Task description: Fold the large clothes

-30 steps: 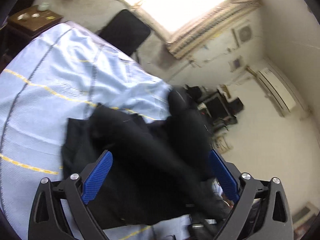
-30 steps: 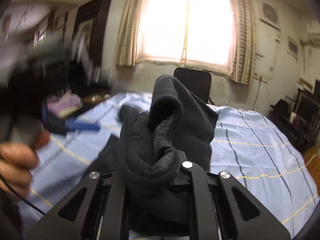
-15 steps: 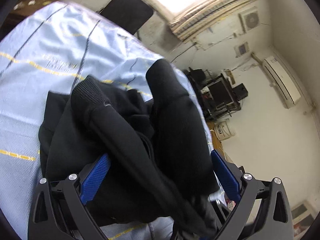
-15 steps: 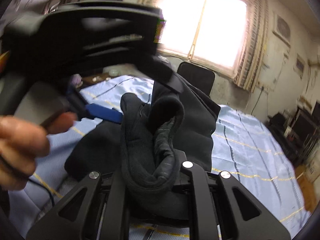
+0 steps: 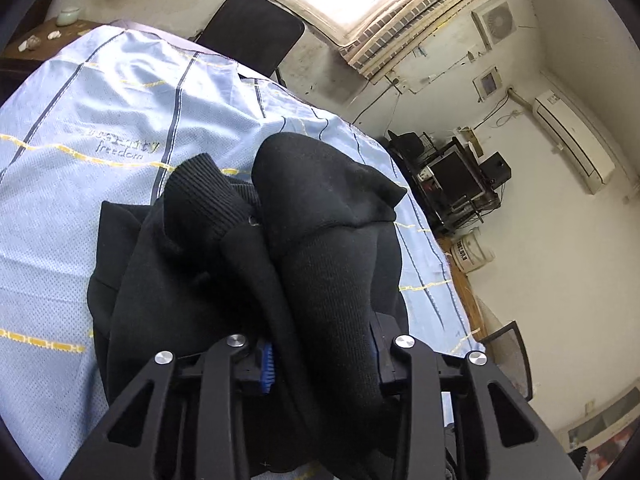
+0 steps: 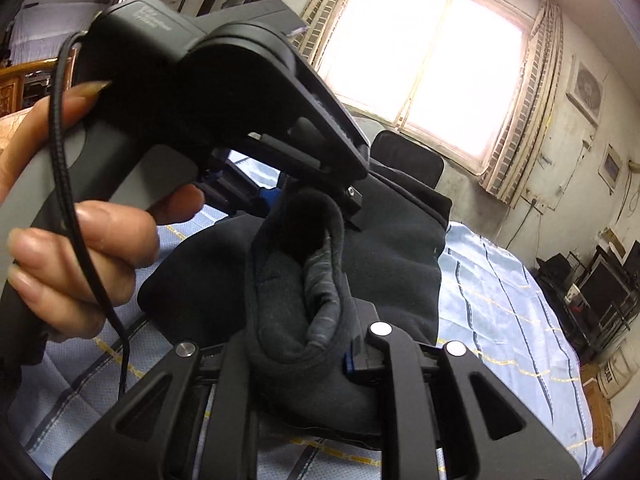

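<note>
Left tongs (image 5: 320, 356) closing, right tongs (image 6: 296, 356) opening, on black sweater (image 5: 328, 240)

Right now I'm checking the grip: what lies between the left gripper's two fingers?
A thick bunch of the black garment fills the left gripper, whose jaws are closing on it. The left wrist view shows this.

Left claw (image 5: 320, 354): matte black linkage arms with triangular cut-outs, silver round screw heads, ribbed blue pads. Right claw (image 6: 296, 354): same black frame, silver screws, blue pad edge. Left unit: black housing, grey handle, faint printed lettering, black braided cable. Hand (image 6: 76, 240): long fingernails.
</note>
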Demonstrator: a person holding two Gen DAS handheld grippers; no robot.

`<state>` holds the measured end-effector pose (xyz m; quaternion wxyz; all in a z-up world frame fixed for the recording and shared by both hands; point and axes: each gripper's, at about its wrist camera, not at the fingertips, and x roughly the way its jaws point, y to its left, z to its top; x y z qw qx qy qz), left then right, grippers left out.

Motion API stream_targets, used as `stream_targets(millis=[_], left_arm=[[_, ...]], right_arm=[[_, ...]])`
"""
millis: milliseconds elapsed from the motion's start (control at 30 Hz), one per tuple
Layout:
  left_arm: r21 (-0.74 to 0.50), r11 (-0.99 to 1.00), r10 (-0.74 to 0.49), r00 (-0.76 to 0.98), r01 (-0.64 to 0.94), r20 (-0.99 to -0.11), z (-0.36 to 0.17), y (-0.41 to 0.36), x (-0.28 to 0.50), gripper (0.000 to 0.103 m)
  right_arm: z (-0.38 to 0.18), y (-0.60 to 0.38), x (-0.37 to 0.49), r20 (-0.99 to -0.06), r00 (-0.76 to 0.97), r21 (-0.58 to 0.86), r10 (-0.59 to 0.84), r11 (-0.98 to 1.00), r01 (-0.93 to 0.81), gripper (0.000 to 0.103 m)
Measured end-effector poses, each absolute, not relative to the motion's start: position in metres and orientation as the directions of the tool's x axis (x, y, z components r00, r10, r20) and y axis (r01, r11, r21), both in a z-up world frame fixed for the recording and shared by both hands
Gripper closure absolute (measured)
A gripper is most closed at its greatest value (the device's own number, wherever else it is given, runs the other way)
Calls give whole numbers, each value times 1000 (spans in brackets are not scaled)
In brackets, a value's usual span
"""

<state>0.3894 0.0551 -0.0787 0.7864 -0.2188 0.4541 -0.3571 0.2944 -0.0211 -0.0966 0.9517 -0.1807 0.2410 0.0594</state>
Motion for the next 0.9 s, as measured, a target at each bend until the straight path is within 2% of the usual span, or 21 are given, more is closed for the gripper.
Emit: stream_targets(millis=[100, 233, 267, 333, 400, 433, 500, 533, 600, 800, 900], left_arm=[[-674, 645, -764, 329, 361, -555, -79, 57, 390, 71], [-681, 640, -768, 325, 356, -552, -81, 59, 391, 72], [-681, 640, -768, 325, 356, -552, -82, 59, 392, 72], [-680, 640, -768, 324, 357, -553, -82, 59, 392, 72], [-679, 640, -768, 323, 359, -553, -82, 59, 392, 72], [-676, 643, -766, 324, 360, -555, -83, 59, 392, 72], [-672, 648, -761, 327, 358, -560, -82, 59, 392, 74], [-675, 646, -763, 328, 356, -558, -78, 60, 392, 76], [-656, 653, -757, 357, 377, -548, -60, 64, 387, 79], [-459, 762, -647, 516, 457, -561, 9, 92, 357, 81], [-439, 793, -609, 548, 422, -573, 9, 116, 358, 81]], right_arm=[[-98, -20, 291, -475, 879, -345, 38, 911, -226, 75], [-104, -18, 277, -449, 893, -419, 42, 872, -252, 47], [-106, -17, 274, -437, 899, -445, 30, 861, -246, 43], [-114, -19, 269, -411, 912, -516, -11, 827, -222, 41], [-123, -22, 266, -385, 921, -577, -55, 793, -194, 43], [-126, -24, 267, -380, 923, -591, -65, 785, -188, 49], [-124, -24, 269, -349, 932, -611, -101, 778, -144, 82], [-119, -27, 270, -341, 935, -603, -101, 786, -135, 93], [-99, -35, 274, -366, 929, -519, -56, 841, -154, 95], [-34, -31, 276, -365, 928, -388, 73, 894, -223, 96], [-26, -7, 284, -387, 908, -348, 161, 886, -305, 96]])
